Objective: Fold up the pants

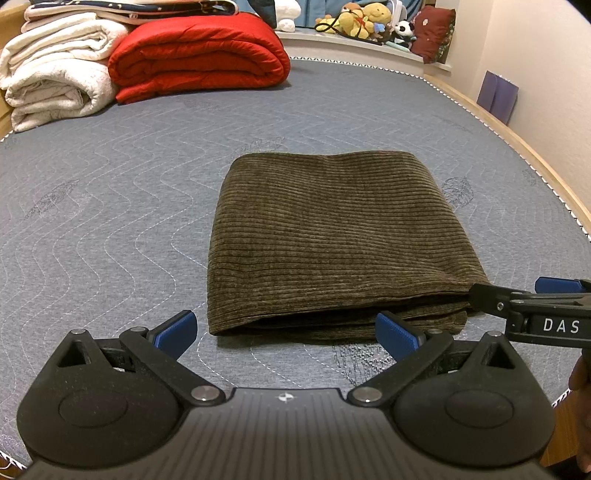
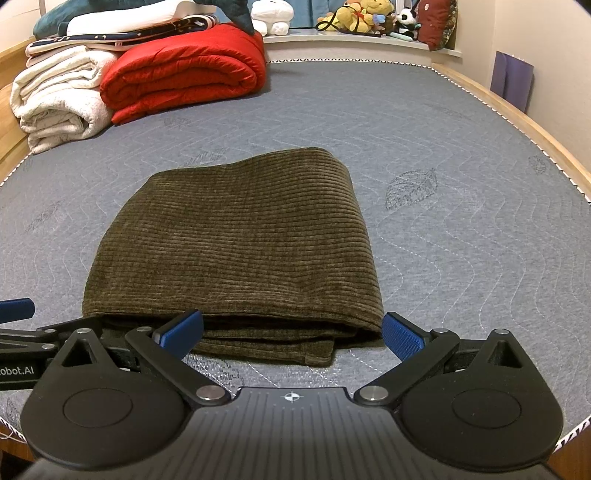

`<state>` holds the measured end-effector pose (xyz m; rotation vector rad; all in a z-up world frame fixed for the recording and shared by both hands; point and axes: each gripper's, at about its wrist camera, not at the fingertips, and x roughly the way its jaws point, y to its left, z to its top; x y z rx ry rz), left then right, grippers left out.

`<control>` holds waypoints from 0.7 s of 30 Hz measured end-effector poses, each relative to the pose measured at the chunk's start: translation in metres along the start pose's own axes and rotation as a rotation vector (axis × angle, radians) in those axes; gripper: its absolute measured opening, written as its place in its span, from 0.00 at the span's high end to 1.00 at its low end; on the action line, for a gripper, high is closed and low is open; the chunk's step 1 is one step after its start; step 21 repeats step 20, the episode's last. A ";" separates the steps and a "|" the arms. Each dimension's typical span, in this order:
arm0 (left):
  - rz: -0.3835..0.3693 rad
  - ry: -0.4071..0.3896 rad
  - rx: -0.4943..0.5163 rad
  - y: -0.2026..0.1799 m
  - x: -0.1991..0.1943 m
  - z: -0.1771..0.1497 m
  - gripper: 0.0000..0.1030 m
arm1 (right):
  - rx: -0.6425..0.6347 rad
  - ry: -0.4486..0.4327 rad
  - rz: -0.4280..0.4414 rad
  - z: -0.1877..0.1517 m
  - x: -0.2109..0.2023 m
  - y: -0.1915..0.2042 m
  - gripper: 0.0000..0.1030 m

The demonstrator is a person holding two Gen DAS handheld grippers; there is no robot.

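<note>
The olive-brown ribbed corduroy pants [image 1: 332, 240] lay folded into a thick, roughly square stack on the grey quilted mattress [image 1: 110, 221] of the bed, with the layered open edges toward the cameras and the rounded fold on the far side. In the right wrist view the same stack [image 2: 236, 240] showed a lower layer sticking out a little beyond the top one at the near edge.

The left tongs [image 1: 288, 334] stood wide open and empty, just short of the near edge of the pants; the left blue-padded finger [image 1: 177, 330] hung over bare mattress and the right one [image 1: 397, 332] sat in front of the near edge of the stack. The right tongs [image 2: 291, 332] were likewise spread wide with nothing between them, their blue pads at either side of the near right part of the stack; whether the pads touched the cloth could not be told. In the left wrist view the black body of the right tongs came in from the right, close against the near right corner of the pants.

At the far left corner of the bed lay a folded red padded quilt [image 1: 199, 55] beside a folded cream-white blanket [image 1: 55, 70]. A row of soft toys [image 1: 365, 22] sat on a ledge beyond the bed.
</note>
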<state>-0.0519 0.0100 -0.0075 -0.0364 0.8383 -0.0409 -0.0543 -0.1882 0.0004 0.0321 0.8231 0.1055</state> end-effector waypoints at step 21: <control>-0.022 -0.013 0.020 0.001 -0.002 -0.001 0.00 | -0.001 0.001 0.000 -0.001 0.001 0.000 0.01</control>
